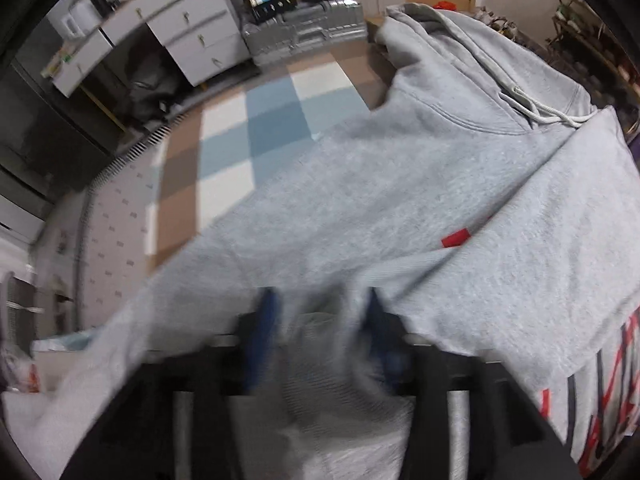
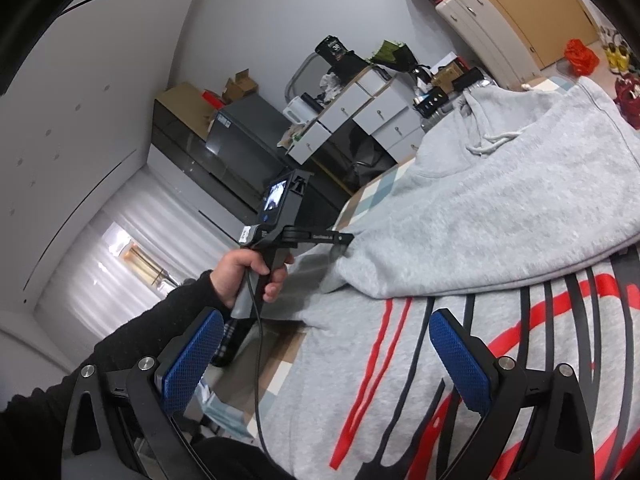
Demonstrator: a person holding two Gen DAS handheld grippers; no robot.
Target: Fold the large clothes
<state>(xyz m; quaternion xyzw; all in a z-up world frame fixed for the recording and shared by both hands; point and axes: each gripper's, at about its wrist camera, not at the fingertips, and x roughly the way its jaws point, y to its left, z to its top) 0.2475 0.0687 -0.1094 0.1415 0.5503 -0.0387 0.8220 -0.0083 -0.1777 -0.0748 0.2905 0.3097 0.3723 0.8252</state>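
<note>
Left wrist: hoodie sleeve (image 1: 320,360) between left claw (image 1: 320,316) pads.

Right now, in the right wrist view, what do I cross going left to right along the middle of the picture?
White curtain → person's hand on the left gripper handle → grey hoodie, folded over its red and black striped print.

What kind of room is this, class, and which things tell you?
Probably a bedroom or living space at home: a checked blanket under the grey hoodie, white drawer units, and a curtained window.
</note>
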